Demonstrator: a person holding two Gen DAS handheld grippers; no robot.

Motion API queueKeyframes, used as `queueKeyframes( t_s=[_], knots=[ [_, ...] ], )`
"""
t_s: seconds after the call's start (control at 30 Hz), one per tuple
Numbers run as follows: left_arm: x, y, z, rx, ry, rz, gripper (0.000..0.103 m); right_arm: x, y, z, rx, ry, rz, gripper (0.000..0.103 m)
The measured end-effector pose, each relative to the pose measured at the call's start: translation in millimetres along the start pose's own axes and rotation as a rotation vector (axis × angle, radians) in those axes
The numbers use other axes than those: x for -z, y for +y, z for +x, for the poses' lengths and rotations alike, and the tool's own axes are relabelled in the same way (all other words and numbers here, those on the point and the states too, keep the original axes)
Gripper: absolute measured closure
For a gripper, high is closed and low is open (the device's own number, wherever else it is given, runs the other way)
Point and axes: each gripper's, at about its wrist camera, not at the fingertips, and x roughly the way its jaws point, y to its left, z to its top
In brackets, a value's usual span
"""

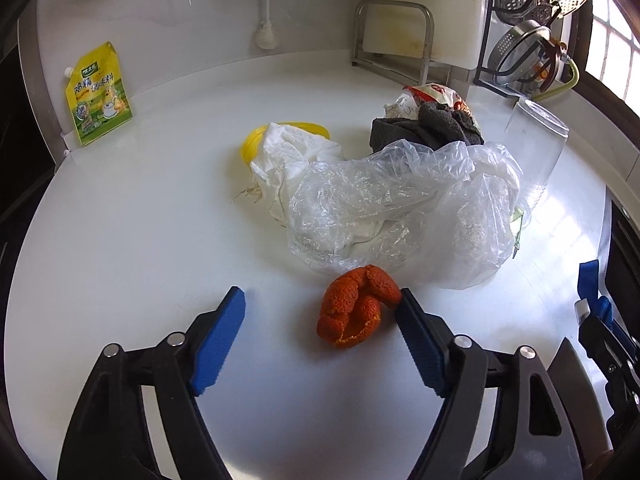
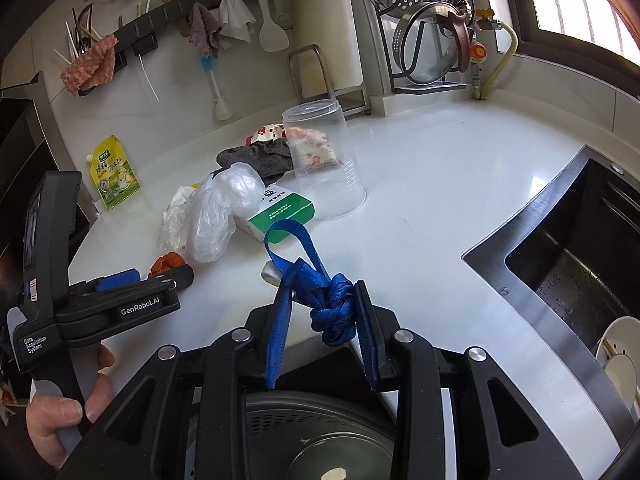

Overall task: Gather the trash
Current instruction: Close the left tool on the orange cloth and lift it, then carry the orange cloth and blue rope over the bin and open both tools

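A curled orange peel (image 1: 356,312) lies on the white counter (image 1: 120,240), just in front of a heap of trash: a clear plastic bag (image 1: 400,208), crumpled white paper (image 1: 296,160) and a yellow lid (image 1: 256,144). My left gripper (image 1: 320,296) is open around the peel. One pad touches it and the other stands well apart. In the right wrist view the left gripper (image 2: 160,276) sits by the peel (image 2: 168,262). My right gripper (image 2: 323,286) is shut on the knot of a blue strap (image 2: 332,312) at the counter's front edge.
A grey cloth (image 1: 424,128), a snack wrapper (image 1: 436,96) and an upturned clear cup (image 2: 324,160) stand behind the heap, with a green-and-white box (image 2: 280,212) beside it. A yellow pouch (image 1: 98,96) leans on the left wall. The sink (image 2: 560,260) opens at right. A dark round container (image 2: 320,440) sits below.
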Motion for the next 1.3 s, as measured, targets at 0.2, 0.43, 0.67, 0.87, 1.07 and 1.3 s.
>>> queueKeyframes(
  t_s=[0.2, 0.43, 0.67, 0.87, 1.07, 1.3],
  knots=[
    [6.2, 5.0, -12.2, 0.066, -0.008, 0.006, 0.081, 7.6, 2.9, -3.1, -0.005, 0.002, 0.007, 0.072],
    [28.7, 14.2, -44.4, 0.073, -0.033, 0.014, 0.082, 23.8, 14.1, -17.8, -0.013, 0.002, -0.002, 0.072],
    [55.3, 12.3, -83.3, 0.051, -0.067, 0.051, 0.082, 46.6, 18.7, -45.7, -0.015, 0.011, 0.009, 0.073],
    [78.9, 6.3, -112.1, 0.069, -0.080, 0.084, 0.082, 69.1, 22.2, -71.7, -0.004, 0.014, 0.002, 0.072],
    [103.7, -2.7, -128.5, 0.085, -0.078, 0.129, 0.082, 91.6, 19.7, -91.9, 0.003, 0.032, 0.024, 0.073],
    [128.2, -10.1, -131.2, 0.112, -0.044, 0.162, 0.082, 115.4, 14.3, -109.8, 0.032, 0.056, 0.033, 0.073]
  ],
)
